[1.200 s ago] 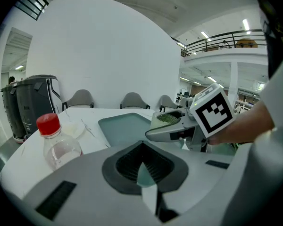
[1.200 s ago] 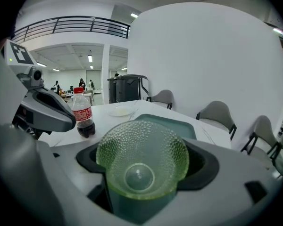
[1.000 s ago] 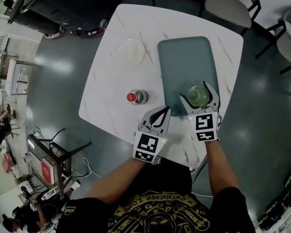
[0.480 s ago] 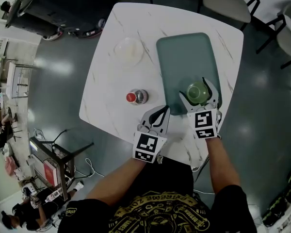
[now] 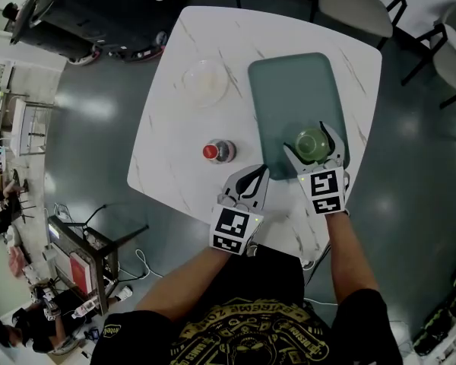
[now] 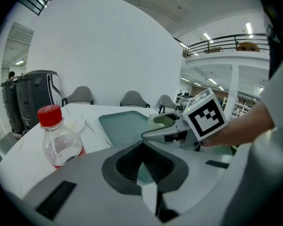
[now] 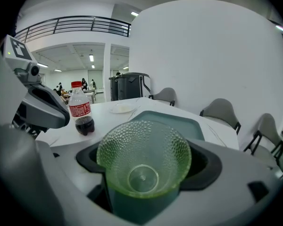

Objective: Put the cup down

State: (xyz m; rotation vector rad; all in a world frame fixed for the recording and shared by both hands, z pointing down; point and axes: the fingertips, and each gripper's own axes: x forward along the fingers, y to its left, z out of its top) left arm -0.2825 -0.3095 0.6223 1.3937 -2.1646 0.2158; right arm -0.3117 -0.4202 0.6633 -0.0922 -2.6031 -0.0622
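Note:
A green dimpled glass cup [image 5: 311, 144] stands upright between the jaws of my right gripper [image 5: 308, 142], which is shut on it. It is at the near right corner of the teal tray [image 5: 292, 90]; whether its base touches the tray I cannot tell. The right gripper view looks down into the cup [image 7: 142, 161] with the tray [image 7: 184, 122] behind it. My left gripper [image 5: 257, 175] is shut and empty over the table's front edge, just left of the tray. From the left gripper view, the right gripper [image 6: 162, 133] and cup [image 6: 161, 120] are ahead to the right.
A red-capped cola bottle [image 5: 216, 151] stands on the white marble table [image 5: 175, 128], left of the tray. A clear shallow bowl [image 5: 204, 80] sits further back. Grey chairs [image 5: 356, 10] ring the far side. The table's front edge is close to both grippers.
Almost nothing: the head view shifted slightly. Both grippers and the cup keep their places relative to the tray.

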